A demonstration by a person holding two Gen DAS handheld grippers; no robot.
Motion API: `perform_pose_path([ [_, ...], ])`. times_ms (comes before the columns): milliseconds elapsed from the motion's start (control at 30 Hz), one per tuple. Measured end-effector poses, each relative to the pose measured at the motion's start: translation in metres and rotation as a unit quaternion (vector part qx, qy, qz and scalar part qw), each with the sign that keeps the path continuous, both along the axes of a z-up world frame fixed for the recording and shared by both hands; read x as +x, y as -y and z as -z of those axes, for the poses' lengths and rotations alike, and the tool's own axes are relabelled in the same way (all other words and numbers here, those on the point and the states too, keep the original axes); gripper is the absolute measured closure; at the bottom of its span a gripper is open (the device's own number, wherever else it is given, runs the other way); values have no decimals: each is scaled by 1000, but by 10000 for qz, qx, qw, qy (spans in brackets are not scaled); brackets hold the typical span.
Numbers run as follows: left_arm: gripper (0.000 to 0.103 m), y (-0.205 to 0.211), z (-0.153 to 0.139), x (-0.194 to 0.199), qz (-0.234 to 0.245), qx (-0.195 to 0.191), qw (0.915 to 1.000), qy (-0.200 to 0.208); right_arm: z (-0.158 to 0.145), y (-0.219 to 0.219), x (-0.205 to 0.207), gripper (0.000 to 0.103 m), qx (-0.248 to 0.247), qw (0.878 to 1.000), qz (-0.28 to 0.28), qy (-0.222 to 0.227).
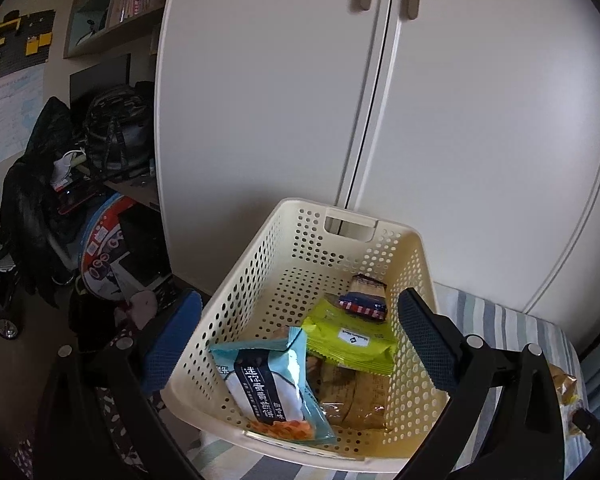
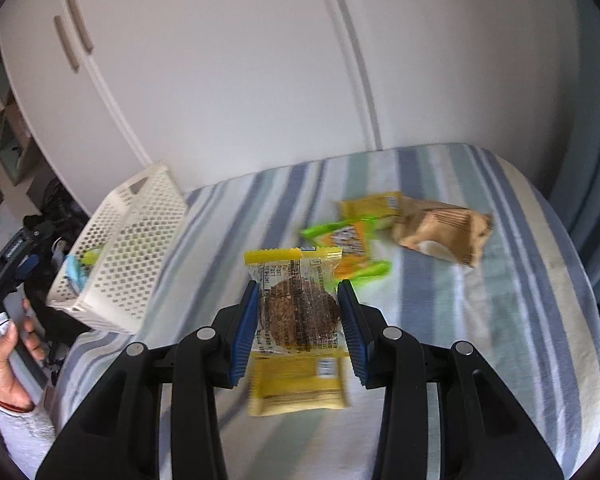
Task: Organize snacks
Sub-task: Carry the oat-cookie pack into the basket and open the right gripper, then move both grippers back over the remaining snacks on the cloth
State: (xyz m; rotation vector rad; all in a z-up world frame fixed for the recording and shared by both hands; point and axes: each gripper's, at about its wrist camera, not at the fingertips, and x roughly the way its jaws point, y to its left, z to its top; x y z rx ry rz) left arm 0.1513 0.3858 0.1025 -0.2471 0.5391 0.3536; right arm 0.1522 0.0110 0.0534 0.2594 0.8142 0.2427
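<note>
The right tool [image 2: 298,316] is clamped on a cookie pack [image 2: 296,308] above the bed [image 2: 480,312], left tool [image 1: 300,344] spread wide over the basket [image 1: 260,264]; next, carry the pack left to it.

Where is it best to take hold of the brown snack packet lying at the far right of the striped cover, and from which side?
The brown packet lies flat on the striped cover, free at its right end, with a yellow packet touching its left. Probably best: come from above and pinch the puffed middle across its narrow width, away from that neighbour. The right gripper is full now, holding a cookie packet.
</note>
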Motion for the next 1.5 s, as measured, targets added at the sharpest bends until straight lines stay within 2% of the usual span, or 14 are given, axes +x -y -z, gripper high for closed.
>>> perform_pose_path([
  [200,3,-12,-3,-7,-126,-179,9997,128,-23,-58,8,63,136,9982,-585,29],
  [433,3,-25,-7,-14,-244,-394,9986,248,-52,-148,19,63,214,9914,-1262,268],
  [767,3,-41,-6,-17,-322,-678,9967,323,-53,-235,40,60,207,9860,-1647,165],
  [800,3,-42,-6,-18,-325,-696,9965,329,-51,-238,42,56,197,9862,-1640,137],
  [833,3,-43,-6,-18,-328,-722,9963,337,-49,-241,45,43,152,9865,-1626,98],
  [867,3,-44,-6,-18,-325,-740,9961,342,-48,-243,47,41,118,9868,-1613,108],
  [1133,3,-50,-5,-20,-375,-842,9950,377,-48,-230,40,41,6,9879,-1538,195],
  [1500,3,-34,-8,-18,-190,-654,9969,383,-37,-201,36,40,-101,9919,-1259,111],
])
